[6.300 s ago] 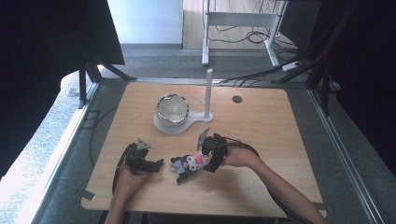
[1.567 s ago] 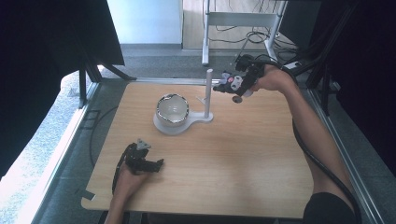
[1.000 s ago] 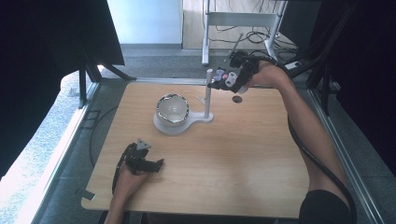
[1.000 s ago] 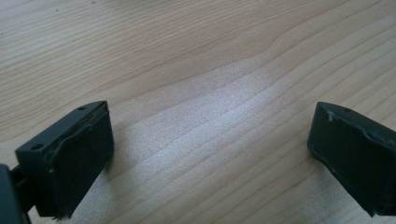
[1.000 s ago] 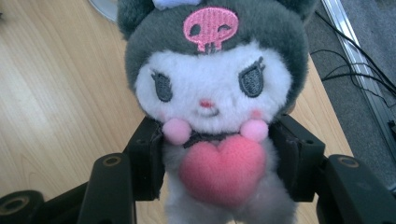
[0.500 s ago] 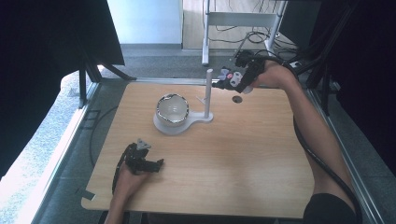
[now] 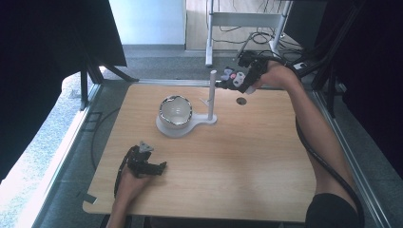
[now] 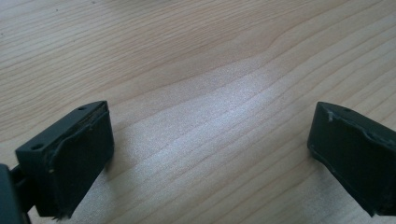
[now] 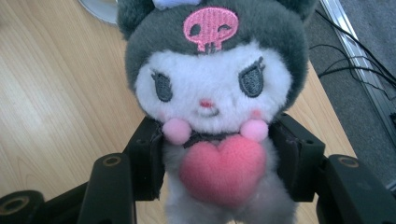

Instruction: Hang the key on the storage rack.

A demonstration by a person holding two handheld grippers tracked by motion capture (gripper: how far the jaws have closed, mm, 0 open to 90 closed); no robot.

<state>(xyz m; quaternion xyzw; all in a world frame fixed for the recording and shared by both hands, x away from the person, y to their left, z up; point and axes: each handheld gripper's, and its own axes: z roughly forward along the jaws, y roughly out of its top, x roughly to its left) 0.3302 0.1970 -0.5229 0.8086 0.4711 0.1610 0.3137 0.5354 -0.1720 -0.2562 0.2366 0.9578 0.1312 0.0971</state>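
My right gripper (image 7: 234,80) is raised over the table's far edge, shut on a small plush toy (image 9: 212,93) with a grey hood, a pink skull mark and a pink heart on its chest. Its jaws squeeze the toy's body from both sides. In the high view the plush toy (image 7: 229,77) hangs just right of the top of a white post (image 7: 212,92). That post rises from a white stand (image 7: 183,128) that also carries a shiny bowl (image 7: 175,110). My left gripper (image 7: 153,167) rests low on the near left of the wooden table (image 7: 247,156), open, with bare wood between its fingers (image 8: 74,158).
A small dark round spot (image 7: 241,100) lies on the table under the right hand. A cable (image 7: 328,166) trails along the right arm. Metal rails edge the table, and a white frame (image 7: 247,23) with floor cables stands beyond the far edge.
The right gripper lifted the plush toy from the near middle of the table and carried it to the far side, up beside the post's top. The left gripper has stayed put.
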